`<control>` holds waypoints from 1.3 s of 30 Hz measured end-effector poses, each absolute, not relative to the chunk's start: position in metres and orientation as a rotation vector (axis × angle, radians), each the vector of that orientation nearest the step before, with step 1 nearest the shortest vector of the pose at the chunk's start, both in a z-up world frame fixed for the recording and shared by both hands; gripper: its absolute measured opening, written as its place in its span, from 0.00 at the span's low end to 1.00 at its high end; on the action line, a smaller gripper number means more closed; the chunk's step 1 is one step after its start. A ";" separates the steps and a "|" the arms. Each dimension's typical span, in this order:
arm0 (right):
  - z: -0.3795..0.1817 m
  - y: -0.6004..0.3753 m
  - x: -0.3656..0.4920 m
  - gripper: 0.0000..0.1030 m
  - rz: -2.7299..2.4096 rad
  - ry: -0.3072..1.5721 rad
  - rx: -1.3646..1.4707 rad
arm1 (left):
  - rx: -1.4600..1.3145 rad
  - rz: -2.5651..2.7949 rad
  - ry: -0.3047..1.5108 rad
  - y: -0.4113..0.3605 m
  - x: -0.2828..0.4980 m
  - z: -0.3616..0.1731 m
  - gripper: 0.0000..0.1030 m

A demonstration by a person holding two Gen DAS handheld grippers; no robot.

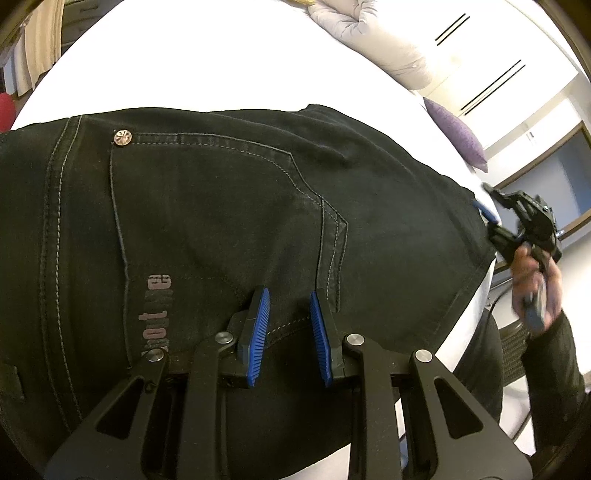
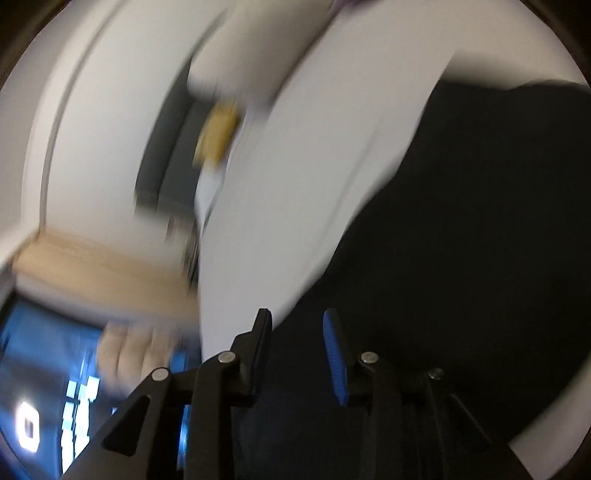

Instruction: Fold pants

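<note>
Nearest the lens in the left wrist view, the left gripper [image 1: 290, 299] is seen with its black linkage arms cut off by the lower edge and its ribbed blue pads [image 1: 258, 332] held a narrow gap apart; the dark fabric passes between and under them, but whether the pads press on it cannot be told. The pants [image 1: 221, 206] are spread flat on the white bed [image 1: 184, 66]: black denim, with pale contrast stitching outlining a back pocket, a round metal rivet [image 1: 122, 137] at the pocket corner and grey printed letters that are only partly legible. Their left side is cut off by the frame. At the right edge of the cloth the right gripper [image 1: 493, 203] is seen small and dark, gripped by a hand [image 1: 535, 280] in a dark sleeve; its fingertips are hard to make out there. In the right wrist view everything beyond the fingers is smeared by motion blur. The jaws are parted with nothing clamped between them, and only one blue pad face [image 2: 334, 354] is visible. The pants appear as a featureless black mass beneath them, against the white sheet. A lilac cushion [image 1: 456, 133] and a pale quilted pillow [image 1: 373, 29] lie further up the bed.
</note>
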State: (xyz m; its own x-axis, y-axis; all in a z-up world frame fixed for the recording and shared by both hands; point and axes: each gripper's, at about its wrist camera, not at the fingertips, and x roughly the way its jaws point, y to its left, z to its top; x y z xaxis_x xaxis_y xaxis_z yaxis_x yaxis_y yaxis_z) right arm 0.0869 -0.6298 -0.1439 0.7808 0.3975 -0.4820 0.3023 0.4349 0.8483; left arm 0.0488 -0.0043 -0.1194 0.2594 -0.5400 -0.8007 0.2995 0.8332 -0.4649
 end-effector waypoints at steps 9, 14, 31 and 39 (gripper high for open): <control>-0.177 -0.671 0.054 0.00 -0.159 0.725 1.105 | -0.242 -0.575 1.153 -0.004 0.038 -0.114 0.22; -0.154 -0.722 -0.004 0.05 -0.395 0.661 1.093 | -0.136 -0.542 1.120 -0.016 0.030 -0.087 0.22; -0.152 -0.636 0.052 0.20 -0.128 0.807 1.080 | -0.098 -0.530 1.147 0.036 0.126 -0.102 0.21; -0.147 -0.637 0.061 0.23 -0.153 0.810 1.064 | -0.145 -0.580 1.143 0.067 0.147 -0.108 0.09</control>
